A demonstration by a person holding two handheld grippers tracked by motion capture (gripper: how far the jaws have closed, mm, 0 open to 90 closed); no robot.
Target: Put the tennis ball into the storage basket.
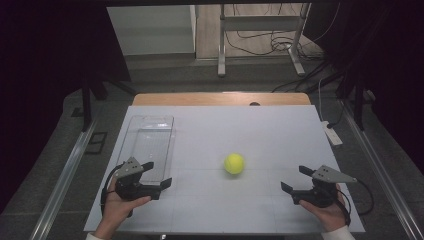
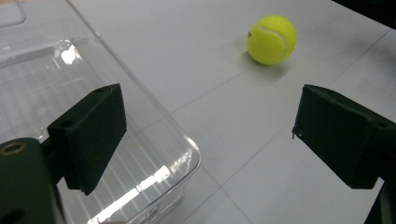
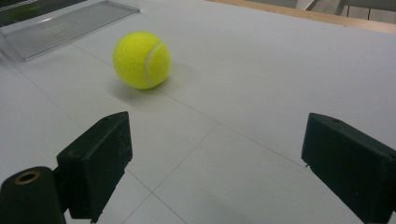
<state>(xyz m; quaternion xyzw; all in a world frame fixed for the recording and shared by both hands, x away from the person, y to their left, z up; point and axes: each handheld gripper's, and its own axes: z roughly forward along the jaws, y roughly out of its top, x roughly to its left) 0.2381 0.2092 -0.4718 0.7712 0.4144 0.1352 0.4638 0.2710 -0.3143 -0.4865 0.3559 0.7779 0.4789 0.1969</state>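
A yellow tennis ball (image 1: pixel 234 163) rests alone near the middle of the white table (image 1: pixel 250 130). My left gripper (image 1: pixel 157 175) is held at the front left with its jaws wide apart and nothing between them, beside the near end of a clear plastic tray (image 1: pixel 150 142). My right gripper (image 1: pixel 295 179) is at the front right, open and empty, pointing toward the ball. In the left gripper view the ball (image 2: pixel 272 39) lies beyond the jaws at upper right, and the tray (image 2: pixel 70 93) is at the left. In the right gripper view the ball (image 3: pixel 141 59) sits ahead at upper left.
The table's wooden far edge (image 1: pixel 220 98) borders a floor with a metal stand (image 1: pixel 260 45) and cables. A white power strip (image 1: pixel 332 134) lies just off the right edge. Dark curtains hang on both sides.
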